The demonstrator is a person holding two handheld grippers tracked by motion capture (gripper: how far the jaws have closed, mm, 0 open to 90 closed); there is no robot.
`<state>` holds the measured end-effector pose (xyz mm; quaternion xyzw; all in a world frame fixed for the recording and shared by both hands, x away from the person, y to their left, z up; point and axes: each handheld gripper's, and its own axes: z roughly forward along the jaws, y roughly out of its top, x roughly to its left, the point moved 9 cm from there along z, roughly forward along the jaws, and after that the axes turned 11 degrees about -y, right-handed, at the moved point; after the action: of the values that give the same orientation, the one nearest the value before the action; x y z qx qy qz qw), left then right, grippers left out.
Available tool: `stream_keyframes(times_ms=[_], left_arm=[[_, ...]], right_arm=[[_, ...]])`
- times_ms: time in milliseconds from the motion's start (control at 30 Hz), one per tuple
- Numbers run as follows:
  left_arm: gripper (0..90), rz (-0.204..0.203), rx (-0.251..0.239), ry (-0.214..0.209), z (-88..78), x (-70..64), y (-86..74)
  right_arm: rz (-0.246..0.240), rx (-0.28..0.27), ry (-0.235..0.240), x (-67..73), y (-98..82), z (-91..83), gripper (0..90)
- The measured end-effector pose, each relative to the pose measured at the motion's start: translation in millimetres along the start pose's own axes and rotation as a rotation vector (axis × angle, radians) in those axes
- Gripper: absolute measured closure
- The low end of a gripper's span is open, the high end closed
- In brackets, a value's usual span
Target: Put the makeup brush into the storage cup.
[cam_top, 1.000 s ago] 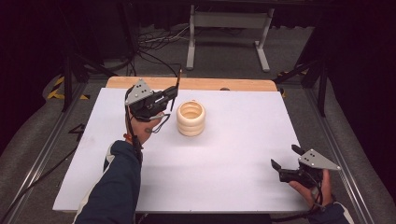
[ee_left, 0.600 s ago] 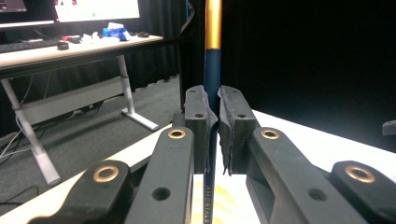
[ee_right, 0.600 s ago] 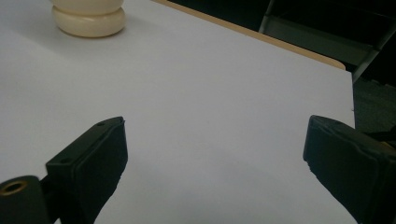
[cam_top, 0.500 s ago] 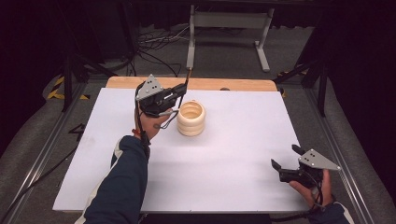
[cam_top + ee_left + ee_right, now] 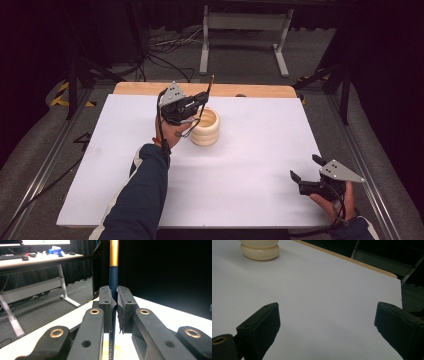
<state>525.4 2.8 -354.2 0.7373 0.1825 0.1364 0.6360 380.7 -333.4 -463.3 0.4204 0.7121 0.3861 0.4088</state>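
Observation:
A slim dark blue stick with an orange-gold upper part stands nearly upright in my left gripper, which is shut on it. In the left gripper view the pads press the stick from both sides. The gripper hangs at the left rim of a cream ribbed holder on the white table. The stick's lower end points toward the holder's opening; whether it is inside I cannot tell. My right gripper rests low near the table's front right, open with nothing in it. The holder shows far off in the right gripper view.
A wooden strip runs along the table's far edge. Behind it stand a desk frame and cables on the floor. Metal rails border both sides of the table.
My left gripper has carried the stick to the right and slightly down, from left of the holder to its rim. The right gripper has stayed put.

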Motion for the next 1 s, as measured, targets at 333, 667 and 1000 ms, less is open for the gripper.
stream_keyframes(times_ms=[333,667,1000], left_arm=[[82.8,-0.018,0.006,-0.014,10.1,2.3,-10.7],[82.7,-0.051,0.027,-0.024,15.5,2.9,-28.3],[82.7,-0.056,0.049,-0.015,18.7,5.2,-40.1]], right_arm=[[-0.005,0.005,0.003,0.7,-0.8,0.8,6.7],[-0.007,0.005,0.007,1.7,-0.5,0.6,6.7],[-0.007,0.005,0.009,1.9,-1.0,1.0,6.8]])
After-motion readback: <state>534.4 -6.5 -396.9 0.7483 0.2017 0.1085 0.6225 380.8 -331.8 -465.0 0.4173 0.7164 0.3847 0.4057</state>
